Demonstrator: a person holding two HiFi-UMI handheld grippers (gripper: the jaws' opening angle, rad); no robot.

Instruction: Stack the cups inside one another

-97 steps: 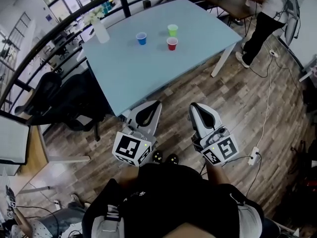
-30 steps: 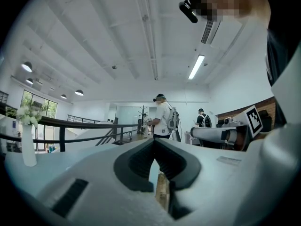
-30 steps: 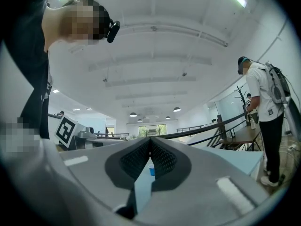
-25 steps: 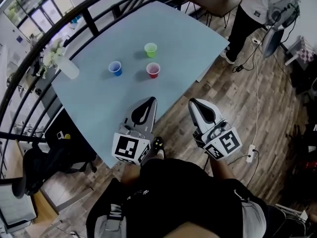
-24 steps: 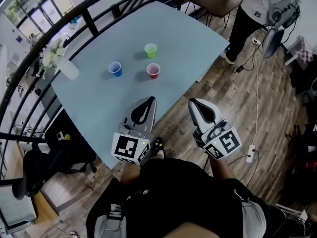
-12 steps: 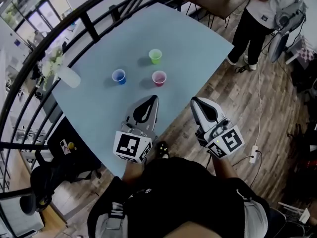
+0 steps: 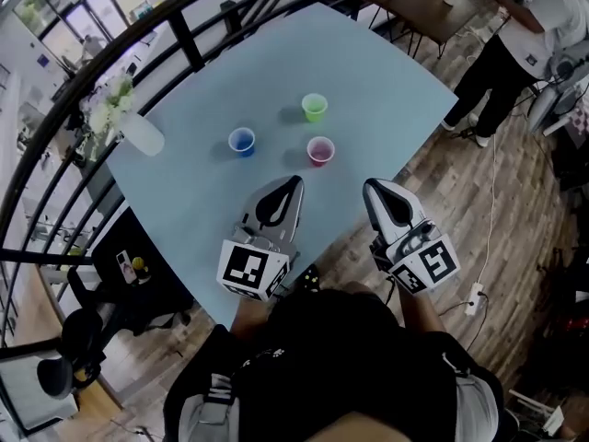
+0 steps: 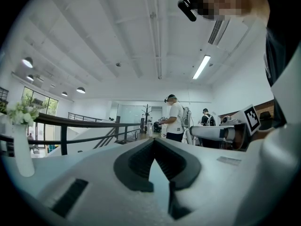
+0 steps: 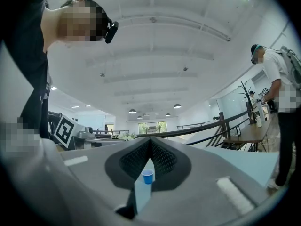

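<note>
Blue cup (image 9: 147,176) alone seen through clenched fingers (image 9: 165,162) of right gripper (image 9: 150,139), left gripper (image 8: 154,140) clenched, both empty

Left gripper (image 7: 295,181) and right gripper (image 7: 369,185) moved closer to the table (image 7: 368,53).

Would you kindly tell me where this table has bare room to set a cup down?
Bare: the far part of the table beyond the green cup, and the near corner before the blue cup. Crowded: mid-table, round those two and the red cup.
</note>
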